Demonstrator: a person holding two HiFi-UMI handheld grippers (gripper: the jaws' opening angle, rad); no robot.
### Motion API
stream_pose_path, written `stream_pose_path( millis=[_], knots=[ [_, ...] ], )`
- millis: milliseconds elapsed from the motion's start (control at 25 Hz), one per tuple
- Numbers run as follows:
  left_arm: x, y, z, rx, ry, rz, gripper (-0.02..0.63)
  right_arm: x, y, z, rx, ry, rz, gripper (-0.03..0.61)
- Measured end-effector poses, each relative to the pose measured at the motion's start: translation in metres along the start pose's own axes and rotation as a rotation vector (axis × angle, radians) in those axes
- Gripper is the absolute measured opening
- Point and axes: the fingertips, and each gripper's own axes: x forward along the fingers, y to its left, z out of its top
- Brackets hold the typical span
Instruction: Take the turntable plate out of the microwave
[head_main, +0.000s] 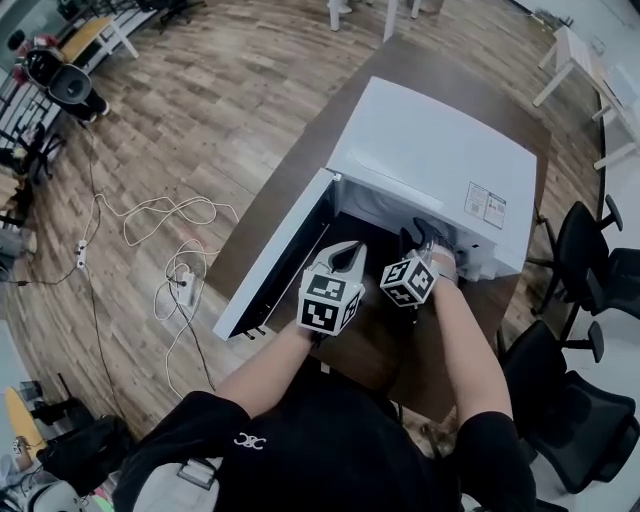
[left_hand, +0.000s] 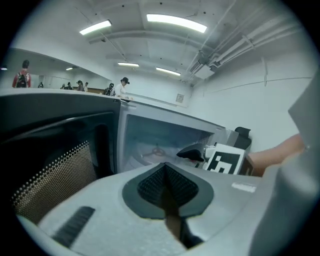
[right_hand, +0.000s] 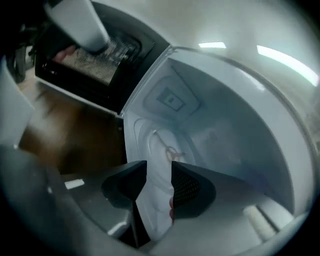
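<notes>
- Microwave (head_main: 430, 160) on counter (head_main: 385, 350): door (head_main: 275, 255) open; that step done.
- Turntable plate (right_hand: 150, 142): inside cavity, flat on floor. I judge grab + pull-out both left.
- Right tongs (right_hand: 158, 170): spread, empty, at cavity mouth; plate just ahead, in line w/ gap.
- Left tongs (left_hand: 165, 175): pressed together, empty, outside by door, apart from plate.

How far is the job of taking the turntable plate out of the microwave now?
Done: the microwave door stands open. In hand: the right tool, jaws apart, points inside at the turntable plate without gripping it. Left: gripping the plate and lifting it out.
</notes>
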Motion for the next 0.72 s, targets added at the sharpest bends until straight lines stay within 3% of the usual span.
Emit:
stream_pose_path(
  millis=[120, 320, 720],
  knots=[
    [-0.001, 0.005, 0.0, -0.008, -0.004, -0.017, 0.008, 0.015, 0.007, -0.01, -0.17, 0.08, 0.024, 0.183],
    [-0.004, 0.008, 0.002, -0.024, -0.015, -0.047, 0.008, 0.023, 0.007, -0.021, -0.32, 0.165, 0.062, 0.186],
    [-0.008, 0.011, -0.003, -0.028, -0.013, -0.072, 0.008, 0.04, 0.006, -0.026, -0.407, 0.209, 0.036, 0.164]
  ],
)
